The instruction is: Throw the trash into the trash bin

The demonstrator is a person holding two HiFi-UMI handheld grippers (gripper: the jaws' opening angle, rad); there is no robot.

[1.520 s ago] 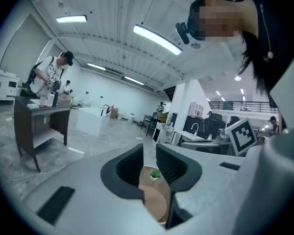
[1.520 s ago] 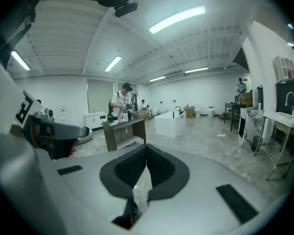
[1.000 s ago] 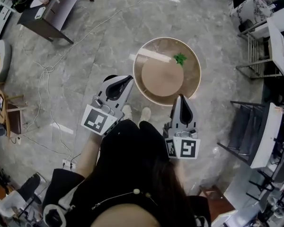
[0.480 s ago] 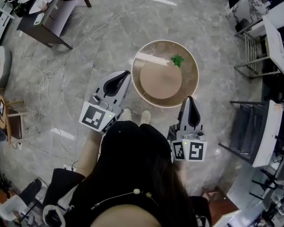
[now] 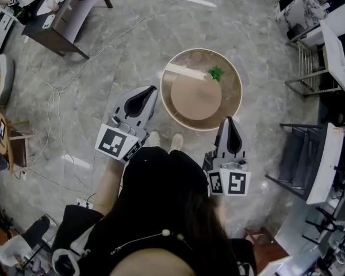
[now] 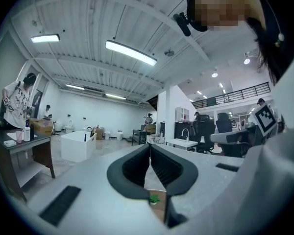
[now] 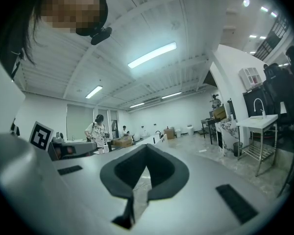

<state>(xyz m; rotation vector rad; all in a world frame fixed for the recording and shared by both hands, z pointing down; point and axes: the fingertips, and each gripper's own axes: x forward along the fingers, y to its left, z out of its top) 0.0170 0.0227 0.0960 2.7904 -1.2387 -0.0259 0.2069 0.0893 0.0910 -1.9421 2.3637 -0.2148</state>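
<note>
A round trash bin (image 5: 238,96) with a pale rim and brown inside stands on the grey floor in front of the person. A small green scrap (image 5: 217,72) lies inside it near the far rim, beside a pale strip (image 5: 181,69). My left gripper (image 5: 154,89) is shut and empty, its tips close to the bin's left rim. My right gripper (image 5: 230,119) is also shut and empty, just off the bin's near right rim. In the left gripper view the green scrap (image 6: 154,198) shows through the slit below the shut left gripper (image 6: 150,146). The right gripper (image 7: 146,146) points level across the room.
A dark table (image 5: 63,16) stands at the upper left, with cables (image 5: 57,88) trailing over the floor. A metal rack (image 5: 310,62) and a dark frame (image 5: 299,154) line the right side. The person's feet (image 5: 164,140) are just short of the bin.
The right gripper has shifted a little to the right, off the bin's near rim. The left gripper has stayed put. Both remain shut.
</note>
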